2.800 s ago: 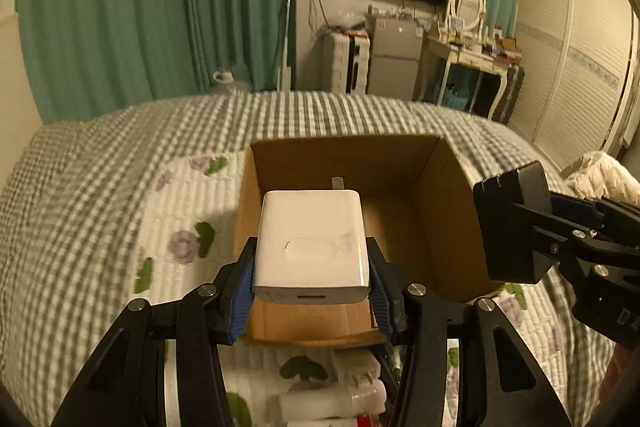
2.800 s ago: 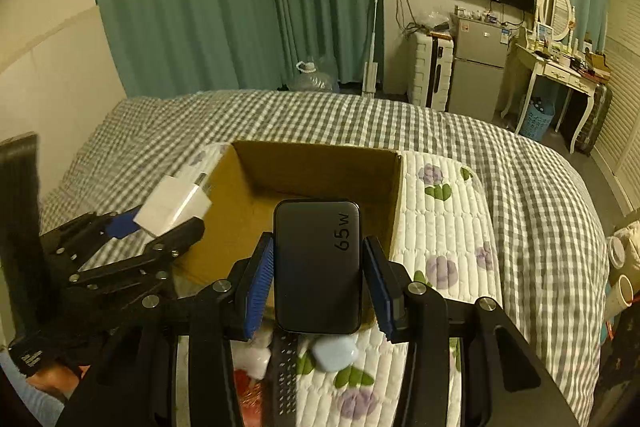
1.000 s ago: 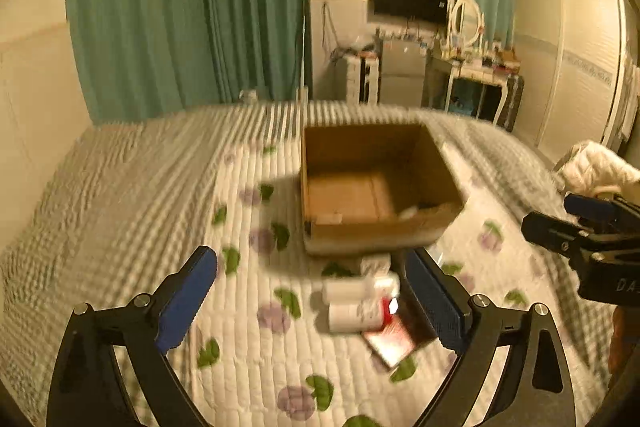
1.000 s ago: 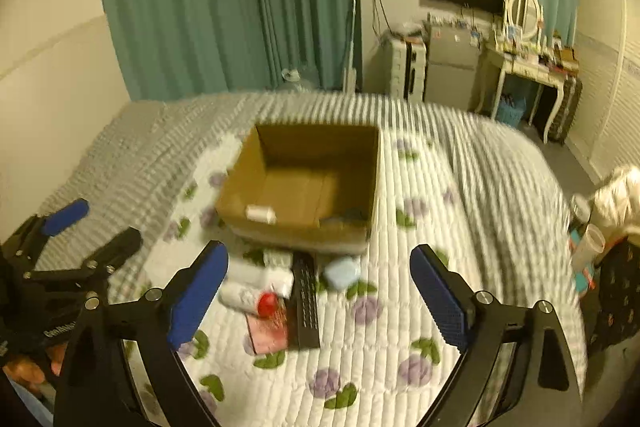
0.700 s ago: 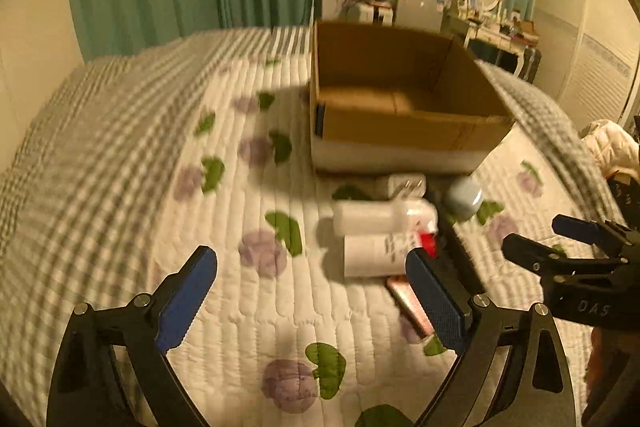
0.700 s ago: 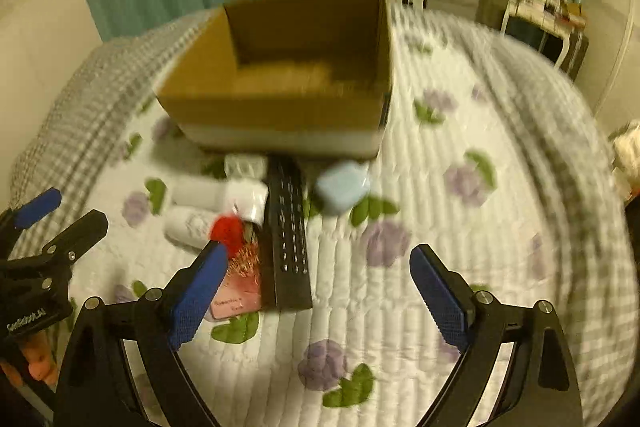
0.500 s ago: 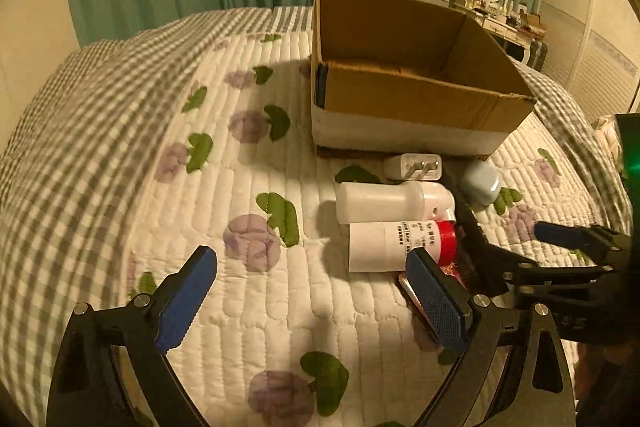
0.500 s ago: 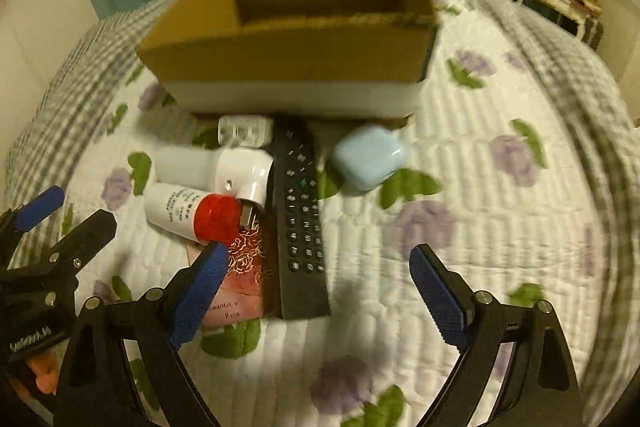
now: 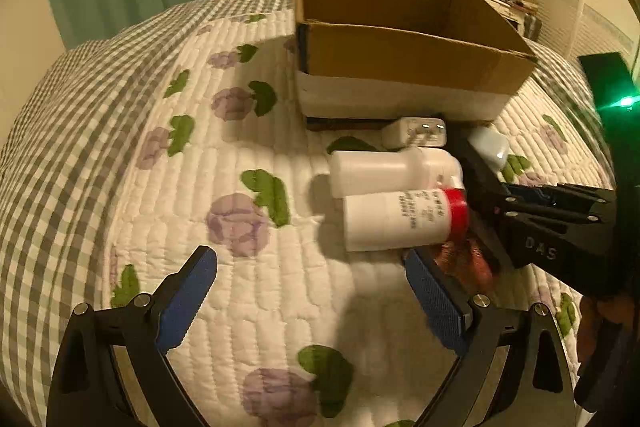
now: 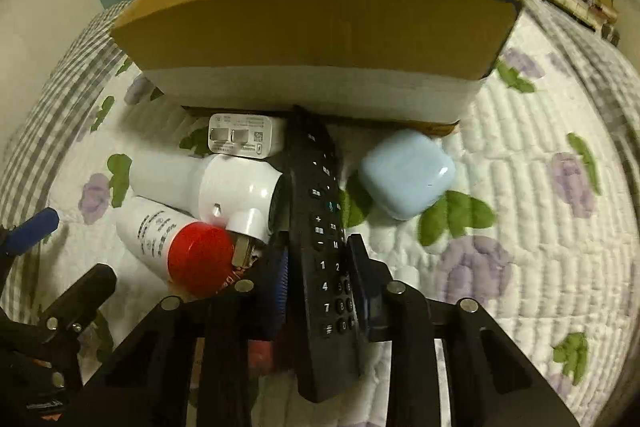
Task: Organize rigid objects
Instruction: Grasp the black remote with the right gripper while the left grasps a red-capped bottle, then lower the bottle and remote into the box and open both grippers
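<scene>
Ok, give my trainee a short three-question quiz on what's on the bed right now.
1. True or false: the right claw is shut on the black remote.
2. Which item lies apart from the others, on the far side of the remote from the bottles? A) blue case B) red-capped bottle C) white charger
3. Fill in: the left claw is ____ and holds nothing.

Key: 1 true, its pads press the remote's sides; 2 A; 3 open, with the red-capped bottle lying just ahead of it, in front of the cardboard box.
</scene>
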A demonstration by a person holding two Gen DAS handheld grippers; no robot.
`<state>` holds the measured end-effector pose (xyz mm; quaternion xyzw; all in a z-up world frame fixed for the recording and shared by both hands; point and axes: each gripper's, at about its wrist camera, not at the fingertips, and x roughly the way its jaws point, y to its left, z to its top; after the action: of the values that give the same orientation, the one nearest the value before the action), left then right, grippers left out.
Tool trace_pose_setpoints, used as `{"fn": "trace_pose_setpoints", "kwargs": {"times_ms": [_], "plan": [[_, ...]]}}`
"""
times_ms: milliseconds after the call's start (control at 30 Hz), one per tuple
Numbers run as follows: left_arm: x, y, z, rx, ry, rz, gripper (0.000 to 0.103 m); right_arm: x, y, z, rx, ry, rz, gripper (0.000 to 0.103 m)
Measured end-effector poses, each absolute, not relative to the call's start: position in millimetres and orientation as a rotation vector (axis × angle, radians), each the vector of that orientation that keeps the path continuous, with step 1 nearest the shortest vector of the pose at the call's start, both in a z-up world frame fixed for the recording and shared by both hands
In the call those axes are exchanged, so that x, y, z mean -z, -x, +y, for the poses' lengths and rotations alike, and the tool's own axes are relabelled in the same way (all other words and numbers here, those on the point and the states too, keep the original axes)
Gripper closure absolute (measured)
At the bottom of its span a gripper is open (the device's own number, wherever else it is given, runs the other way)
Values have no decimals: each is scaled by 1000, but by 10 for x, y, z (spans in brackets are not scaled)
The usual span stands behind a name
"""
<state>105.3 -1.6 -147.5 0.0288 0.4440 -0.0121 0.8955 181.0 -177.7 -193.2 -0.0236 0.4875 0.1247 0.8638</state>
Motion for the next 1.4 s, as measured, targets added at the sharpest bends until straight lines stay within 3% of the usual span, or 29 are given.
{"fn": "trace_pose_setpoints", "kwargs": {"times_ms": [200, 567, 633, 733, 900, 1100, 1400], "plan": [[1468, -1076, -225, 98, -17, 934, 6, 1694, -1582, -2188, -240, -102, 952, 84], [1588, -1350, -417, 92, -28, 943, 6, 1548, -1556, -2277, -229, -110, 929, 84], [1615, -1389, -412, 95, -31, 945, 9, 1568, -1563, -2286, -226, -103, 932, 84], [1634, -1417, -415, 139, -2, 958, 24, 1565, -1570, -2323, -218, -103, 930, 84], [1590, -1363, -472, 128, -37, 947, 25, 1519, -1548, -2366, -212, -106, 925, 84], [1251, -1203, -423, 101, -18, 893, 25, 1322, -1408, -2348, -213, -83, 908, 84], [398, -1012, -391, 94, -31, 785, 25, 562, -1162, -2377, -216, -67, 798, 84]]}}
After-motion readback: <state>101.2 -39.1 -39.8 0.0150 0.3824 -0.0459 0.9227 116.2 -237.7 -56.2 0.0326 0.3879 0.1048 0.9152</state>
